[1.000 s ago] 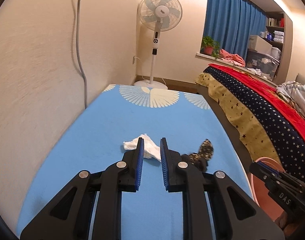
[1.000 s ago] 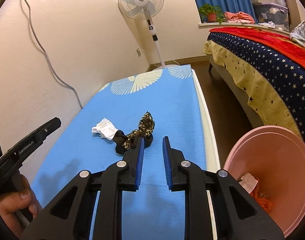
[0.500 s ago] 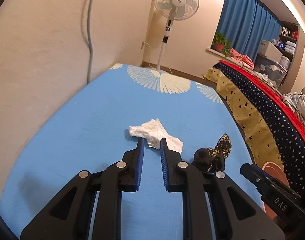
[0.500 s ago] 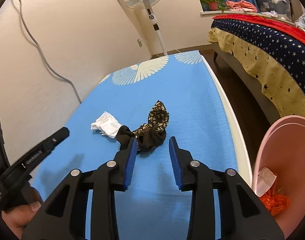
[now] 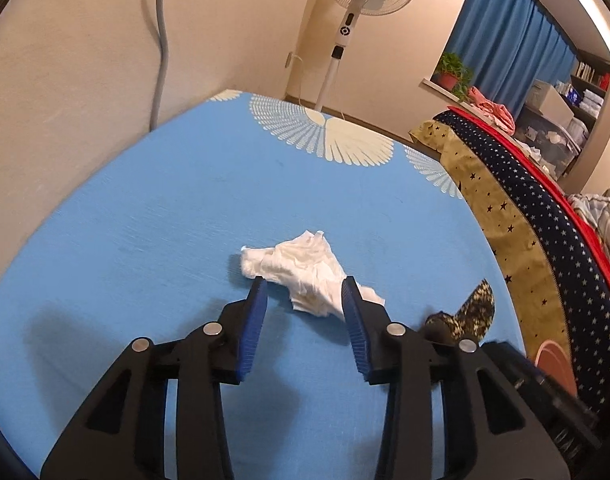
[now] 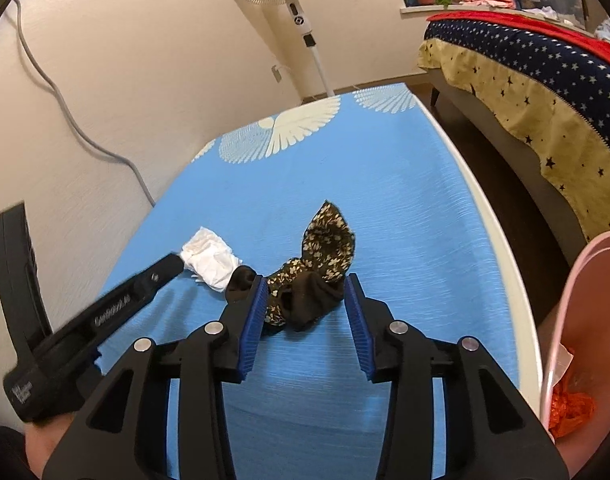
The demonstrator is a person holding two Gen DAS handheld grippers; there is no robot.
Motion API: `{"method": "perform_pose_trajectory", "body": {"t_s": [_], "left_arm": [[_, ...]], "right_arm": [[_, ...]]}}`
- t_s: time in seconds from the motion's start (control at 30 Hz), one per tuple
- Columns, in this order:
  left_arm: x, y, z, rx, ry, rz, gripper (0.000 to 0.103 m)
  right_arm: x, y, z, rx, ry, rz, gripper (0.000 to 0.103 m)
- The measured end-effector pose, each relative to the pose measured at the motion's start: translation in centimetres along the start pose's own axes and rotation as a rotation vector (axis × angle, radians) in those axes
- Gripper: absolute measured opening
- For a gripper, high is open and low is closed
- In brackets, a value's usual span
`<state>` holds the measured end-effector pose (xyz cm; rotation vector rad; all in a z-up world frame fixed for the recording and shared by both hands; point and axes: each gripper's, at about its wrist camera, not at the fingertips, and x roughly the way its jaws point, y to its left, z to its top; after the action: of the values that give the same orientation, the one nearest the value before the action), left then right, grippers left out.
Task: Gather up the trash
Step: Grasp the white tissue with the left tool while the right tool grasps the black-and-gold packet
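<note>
A crumpled white tissue (image 5: 305,272) lies on the blue mattress (image 5: 145,240). My left gripper (image 5: 304,294) is low over it, jaws opening, with the tissue's near end between the tips and no pad pressing on it. A dark floral cloth (image 6: 317,272) lies to the tissue's right. My right gripper (image 6: 305,286) straddles its near end, jaws opening, pads apart from it. The tissue (image 6: 207,254) shows to the cloth's left, the cloth (image 5: 465,312) partly behind the left gripper's right finger. A pink bin (image 6: 585,340) at the right holds orange and white scraps.
The mattress lies along a cream wall (image 5: 85,80) with a grey cable (image 5: 161,40). A standing fan (image 5: 357,0) is at the far end. A bed with a star-patterned cover (image 6: 525,80) stands to the right across a strip of dark floor (image 6: 505,168).
Both grippers have come down and forward over the mattress. Both jaws have widened; the left now straddles the tissue and the right straddles the cloth.
</note>
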<state>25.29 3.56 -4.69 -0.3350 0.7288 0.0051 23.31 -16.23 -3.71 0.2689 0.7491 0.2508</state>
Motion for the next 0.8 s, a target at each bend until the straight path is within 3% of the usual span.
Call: {"method": "perform_pose_trajectory", "body": {"t_s": [0.13, 0.4, 0.57, 0.77, 0.8], "left_arm": [[1.4, 0.1, 0.1, -0.017, 0.046, -0.001, 0.043], [2.2, 0.4, 0.3, -0.032, 0.056, 0.004, 0.043], [2.8, 0.4, 0.6, -0.034, 0.064, -0.004, 0.043], [2.7, -0.3, 0.5, 0.003, 0.062, -0.017, 0.015], [2.5, -0.5, 0.5, 0.015, 0.059, -0.019, 0.005]], "right_arm": [[1.0, -0.4, -0.3, 0.031, 0.031, -0.011, 0.039], [1.6, -0.1, -0.4, 0.016, 0.052, -0.005, 0.014], [1.1, 0.4, -0.2, -0.01, 0.036, -0.037, 0.005], [0.0, 0.0, 0.1, 0.0, 0.013, -0.061, 0.003], [-0.2, 0.0, 0.2, -0.001, 0.009, -0.065, 0.003]]}}
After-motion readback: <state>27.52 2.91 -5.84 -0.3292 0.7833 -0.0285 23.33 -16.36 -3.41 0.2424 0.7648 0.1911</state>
